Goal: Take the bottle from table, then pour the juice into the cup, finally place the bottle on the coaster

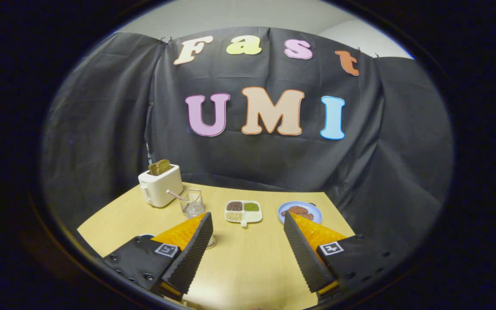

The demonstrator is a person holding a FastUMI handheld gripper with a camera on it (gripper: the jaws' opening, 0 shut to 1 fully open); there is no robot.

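Gripper (248, 221) fingers spread wide, holding nothing, above the wooden table (248, 267). Clear cup (196, 211) sits just beyond the left fingertip, partly hidden by it; divided dish (243, 212) ahead between the fingers, blue plate (312, 211) past the right finger, toaster (160, 185) farther left.

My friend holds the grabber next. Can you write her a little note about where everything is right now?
Gripper: jaws wide open, holding nothing, above the wooden table.
A clear glass cup stands just behind the left finger, partly hidden by it. I cannot make out the bottle or the coaster.
Farther back: a white toaster, a four-part dish of grains, a blue plate of food.
Done: nothing, by the look of it. Left: grab the bottle, pour, set it on the coaster.
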